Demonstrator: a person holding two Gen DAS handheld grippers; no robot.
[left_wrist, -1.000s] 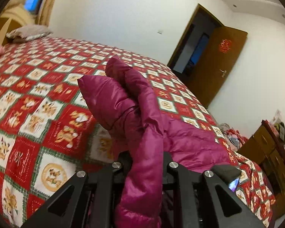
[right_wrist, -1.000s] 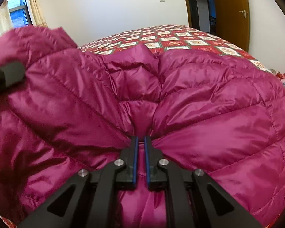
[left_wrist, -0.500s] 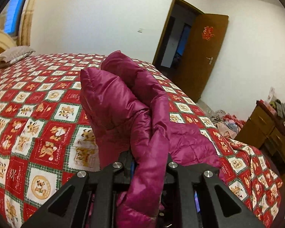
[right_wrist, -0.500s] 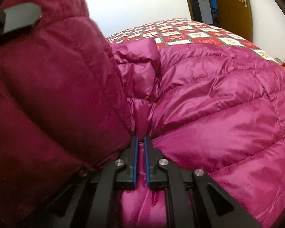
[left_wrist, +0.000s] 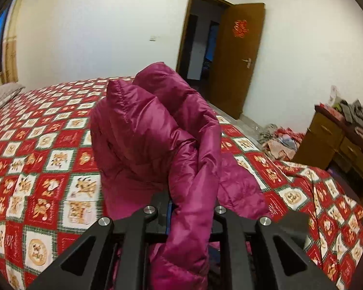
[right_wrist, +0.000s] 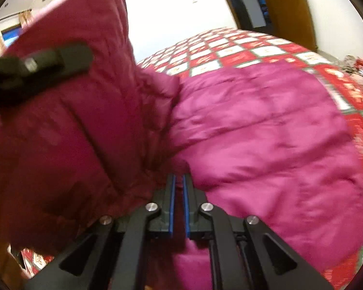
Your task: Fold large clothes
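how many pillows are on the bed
1: a greyish pillow at the far left head end of the bed, seen by the left wrist camera. The jacket may hide others.

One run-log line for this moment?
left tongs: shut on jacket | right tongs: shut on jacket | jacket: partly lifted over bed

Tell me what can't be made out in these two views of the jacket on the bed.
- Left wrist view: the left tongs' tips, buried under the magenta quilted puffer jacket.
- Right wrist view: the jacket's near fold and the red checked bedspread, smeared by motion blur.
- Both views: the jacket's full outline, cut off below.
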